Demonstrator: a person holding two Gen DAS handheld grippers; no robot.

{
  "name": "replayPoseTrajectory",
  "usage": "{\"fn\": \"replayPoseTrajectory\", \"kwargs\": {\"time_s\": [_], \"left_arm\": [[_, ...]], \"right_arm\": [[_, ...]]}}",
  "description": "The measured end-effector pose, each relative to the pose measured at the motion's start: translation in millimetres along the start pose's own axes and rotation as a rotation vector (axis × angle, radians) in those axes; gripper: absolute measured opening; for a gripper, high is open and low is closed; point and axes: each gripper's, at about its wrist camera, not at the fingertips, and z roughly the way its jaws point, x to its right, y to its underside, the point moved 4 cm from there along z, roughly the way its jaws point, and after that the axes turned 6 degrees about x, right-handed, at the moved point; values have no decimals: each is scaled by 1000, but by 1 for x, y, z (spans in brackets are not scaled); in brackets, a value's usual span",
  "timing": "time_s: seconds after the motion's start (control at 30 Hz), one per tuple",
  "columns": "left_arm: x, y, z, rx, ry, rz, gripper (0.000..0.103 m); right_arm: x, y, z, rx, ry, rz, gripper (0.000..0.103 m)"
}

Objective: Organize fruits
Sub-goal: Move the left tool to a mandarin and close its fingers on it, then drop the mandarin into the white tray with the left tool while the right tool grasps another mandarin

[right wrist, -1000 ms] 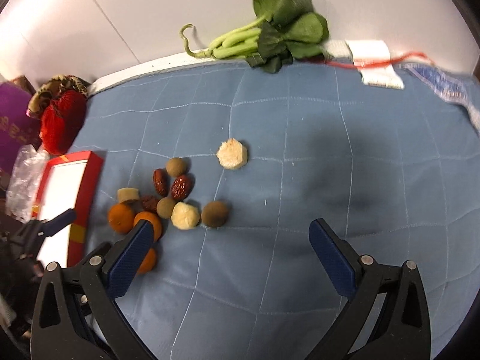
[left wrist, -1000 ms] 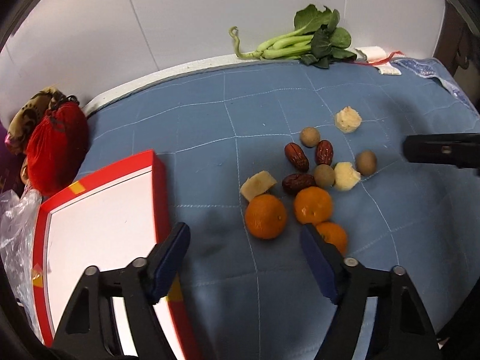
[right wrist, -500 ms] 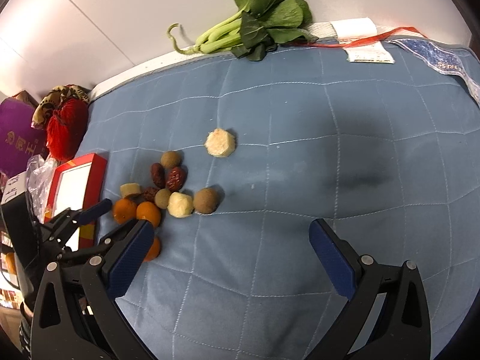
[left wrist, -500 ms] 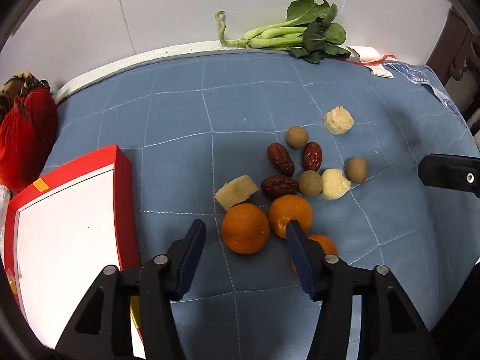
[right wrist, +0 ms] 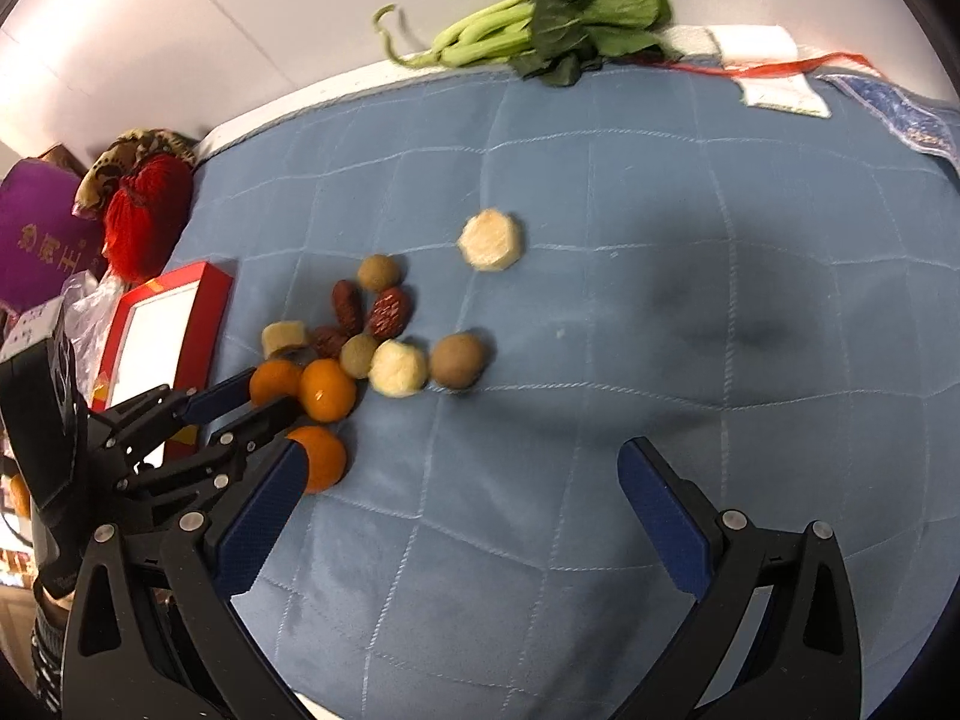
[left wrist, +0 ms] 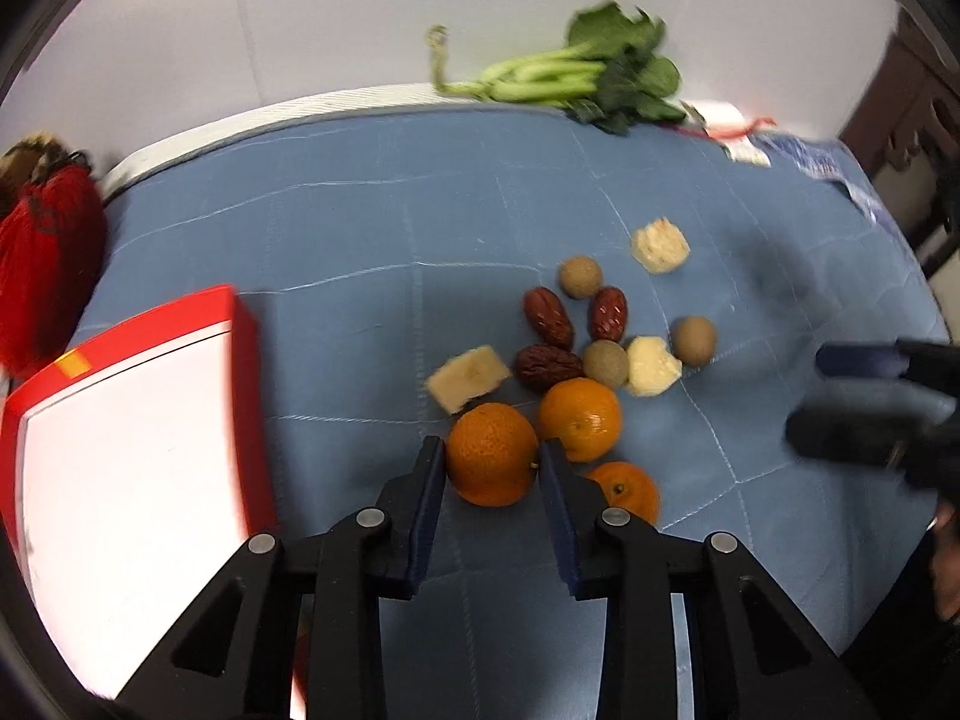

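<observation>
At six o'clock in the left wrist view, the left gripper (left wrist: 492,465) is closing around the nearest mandarin (left wrist: 492,454), pads beside its flanks. A second mandarin (left wrist: 579,418) touches it at two o'clock, so it may get nudged and roll. Right gripper (right wrist: 462,510) hangs wide apart, empty

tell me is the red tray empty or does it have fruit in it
Empty, as far as it shows. The red tray shows only a bare white inside, and the oranges, dates and other fruit all lie on the blue cloth.
</observation>
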Motion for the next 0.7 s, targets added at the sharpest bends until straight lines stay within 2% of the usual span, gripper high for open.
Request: {"fn": "replayPoseTrajectory", "kwargs": {"time_s": [0.07, 0.13, 0.27, 0.53, 0.7], "left_arm": [[-4, -3, -16, 38, -14, -1, 33], [-11, -7, -39, 85, -61, 10, 33], [-31, -8, -74, 144, -98, -44, 33], [-90, 19, -97, 114, -162, -234, 33], [-103, 40, -100, 79, -209, -252, 33]], "right_arm": [[-12, 4, 2, -3, 1, -60, 103], [-27, 10, 5, -5, -9, -126, 103], [-51, 20, 15, -18, -18, -209, 103], [-73, 24, 49, -41, 6, -209, 100], [-79, 24, 61, -37, 61, -214, 90]]}}
